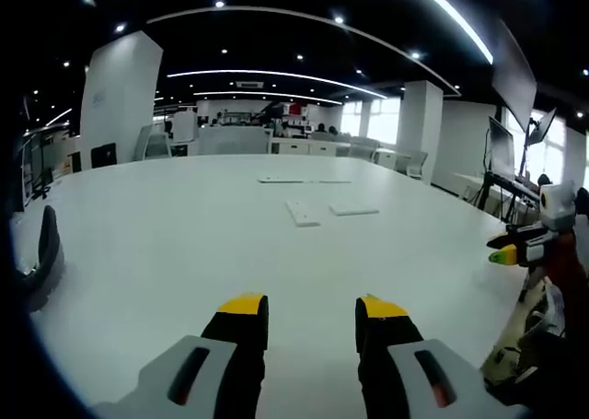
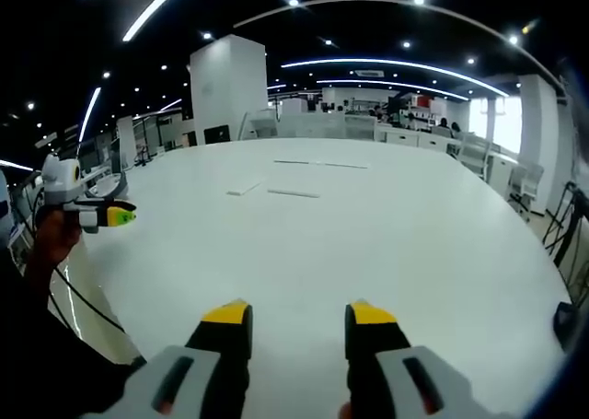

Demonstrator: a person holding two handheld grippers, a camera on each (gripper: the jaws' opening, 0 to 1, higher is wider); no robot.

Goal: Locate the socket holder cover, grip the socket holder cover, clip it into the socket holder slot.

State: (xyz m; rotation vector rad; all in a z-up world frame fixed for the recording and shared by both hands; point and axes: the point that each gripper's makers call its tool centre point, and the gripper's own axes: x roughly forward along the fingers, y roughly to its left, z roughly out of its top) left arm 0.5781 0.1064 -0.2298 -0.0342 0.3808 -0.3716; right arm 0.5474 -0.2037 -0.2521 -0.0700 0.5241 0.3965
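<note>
White tabletop ahead; both tools, left tool and right tool, gape wide, empty; approach the flat cover pieces at twelve o'clock squarely.

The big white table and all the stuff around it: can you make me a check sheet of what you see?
Surface: big white table, mostly bare.
Job's things: flat white pieces far out on the table; which one is the cover, cannot tell.
Clutter: nothing seen beyond those pieces.
Grippers: left tool open, empty, low above the near edge; right tool open, empty, likewise. Each appears at the edge of the other's view.
Cables: dark cable hangs beside the table's left edge in the right gripper view.
Surroundings: office with white pillars, chairs, ceiling lights.
</note>
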